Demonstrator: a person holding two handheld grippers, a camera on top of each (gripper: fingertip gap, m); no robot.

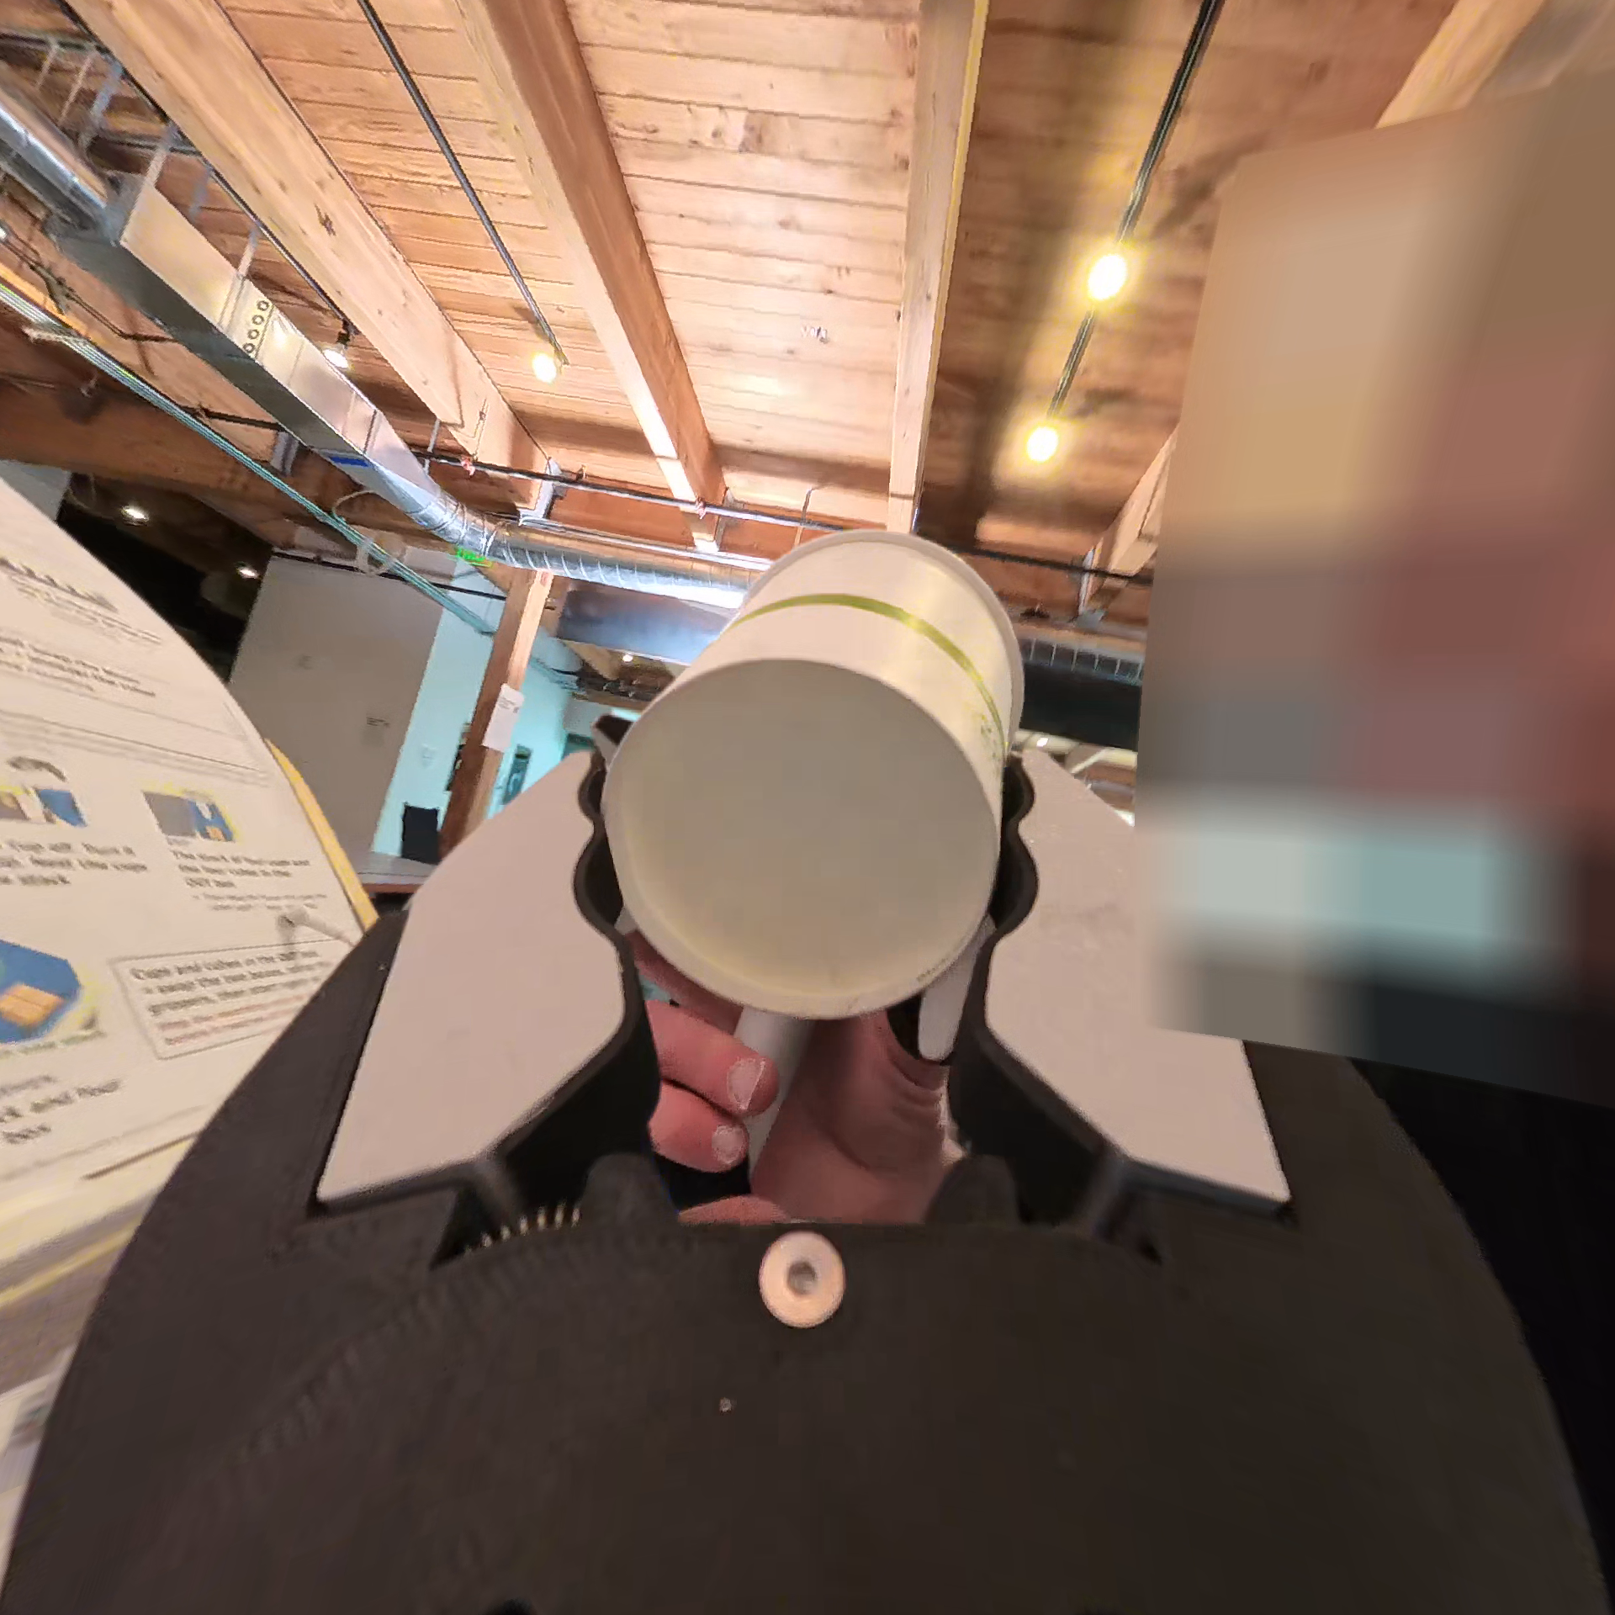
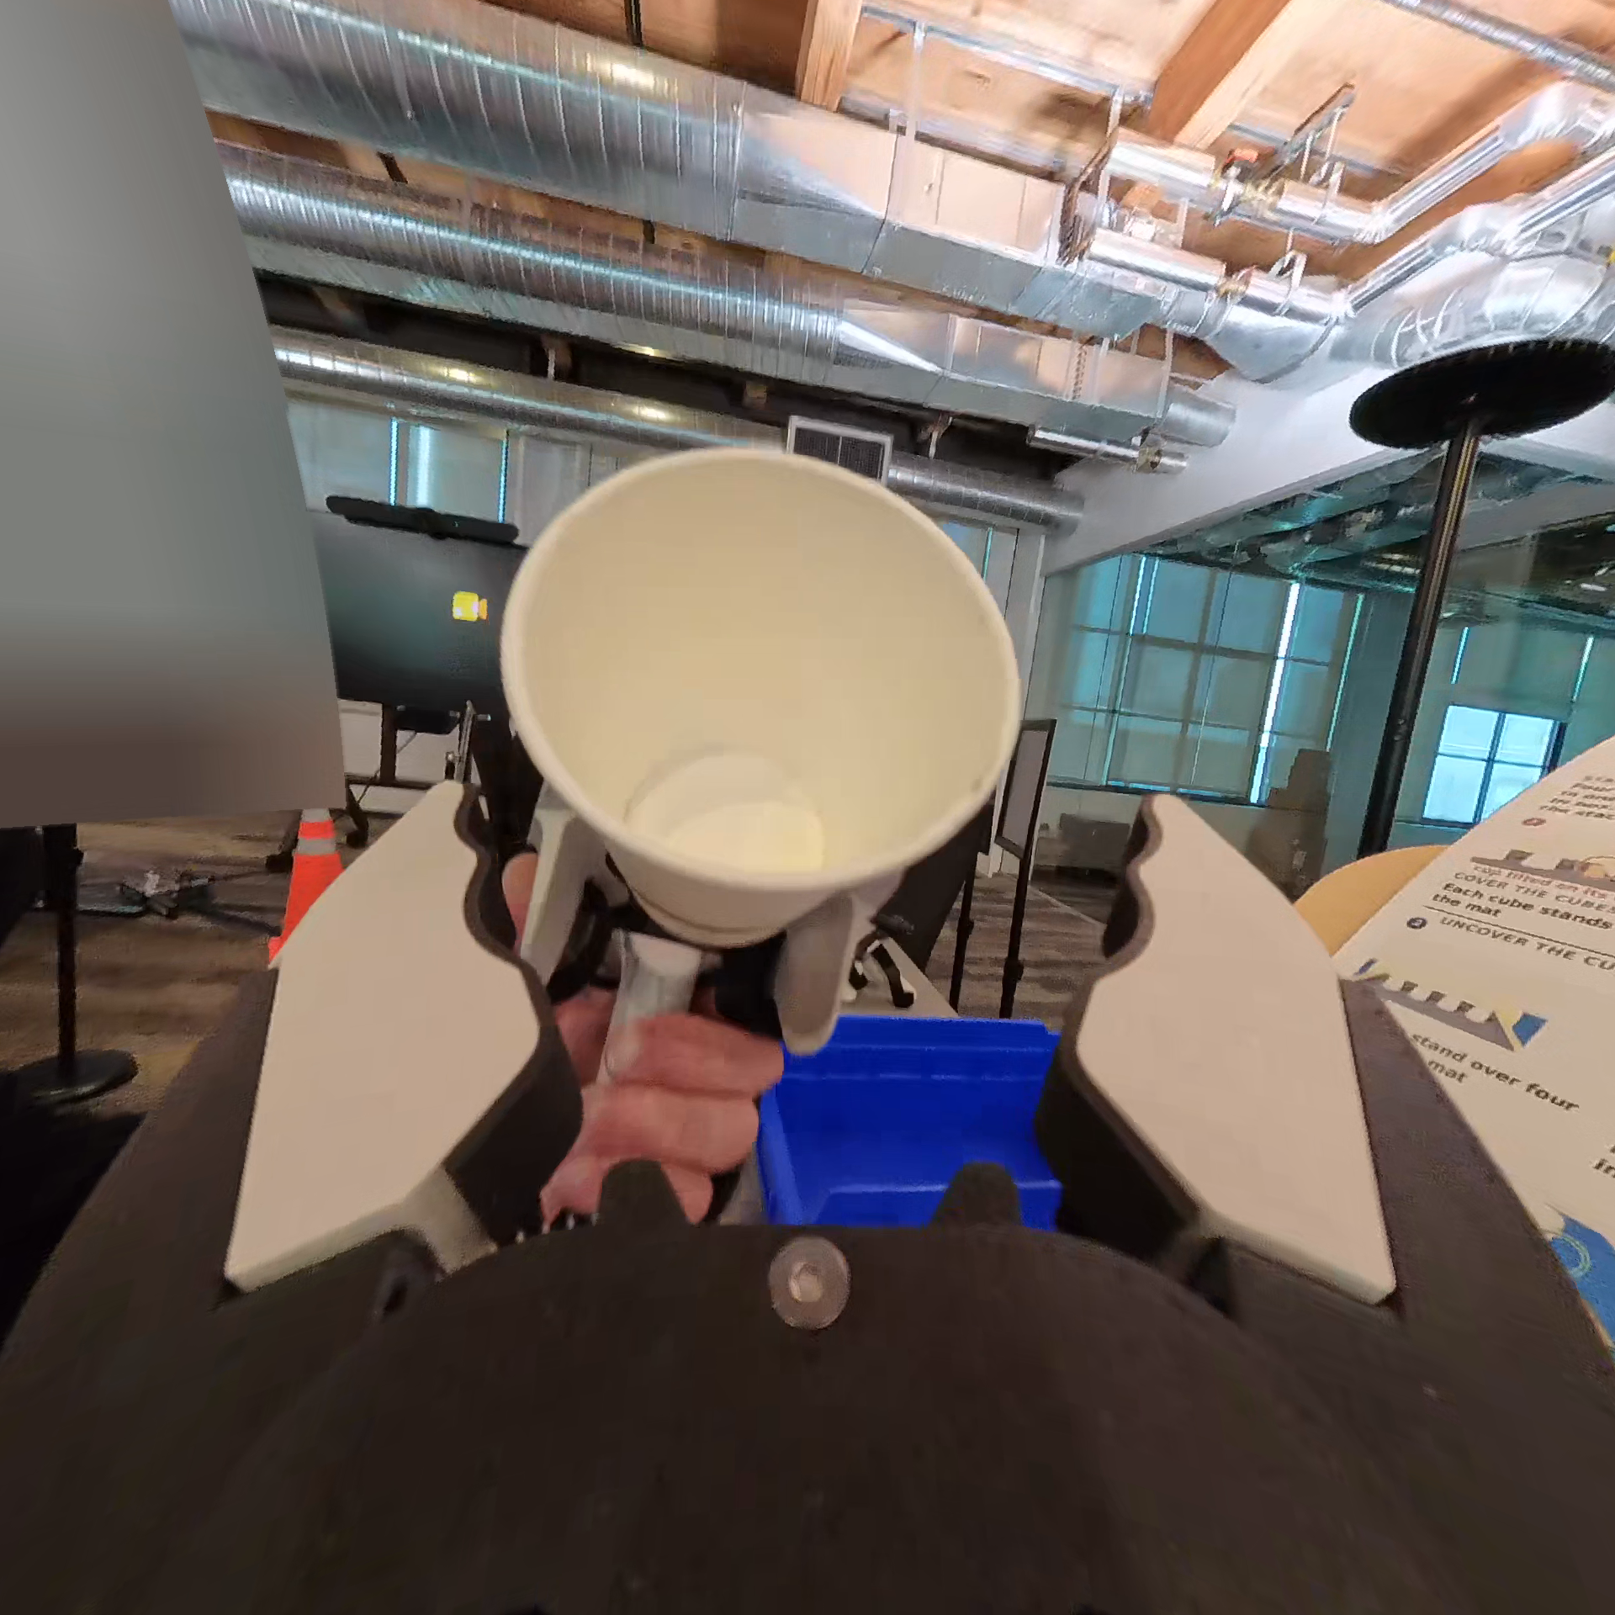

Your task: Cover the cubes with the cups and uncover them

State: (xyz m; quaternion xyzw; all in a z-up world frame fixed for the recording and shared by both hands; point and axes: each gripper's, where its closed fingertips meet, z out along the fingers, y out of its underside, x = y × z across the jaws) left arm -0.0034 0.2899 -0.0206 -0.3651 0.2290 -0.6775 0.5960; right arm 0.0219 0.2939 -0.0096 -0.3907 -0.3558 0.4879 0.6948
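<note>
A white paper cup with a green line (image 1: 804, 839) sits between my left gripper's (image 1: 808, 786) black pads, its bottom facing the camera; the gripper is shut on it and holds it up in the air. In the right wrist view the same cup (image 2: 752, 664) shows its open mouth, held near its base by the left gripper (image 2: 690, 926), with a person's hand (image 2: 673, 1101) on the handle. My right gripper (image 2: 804, 800) is wide open and empty, its fingers on either side of the cup and nearer the camera. No cubes are in view.
A blue bin (image 2: 909, 1110) lies below and behind the cup. A printed instruction sheet stands at the right (image 2: 1503, 961) and shows in the left wrist view (image 1: 131, 874). An orange cone (image 2: 310, 865) and a black pole stand (image 2: 1433, 655) are farther back.
</note>
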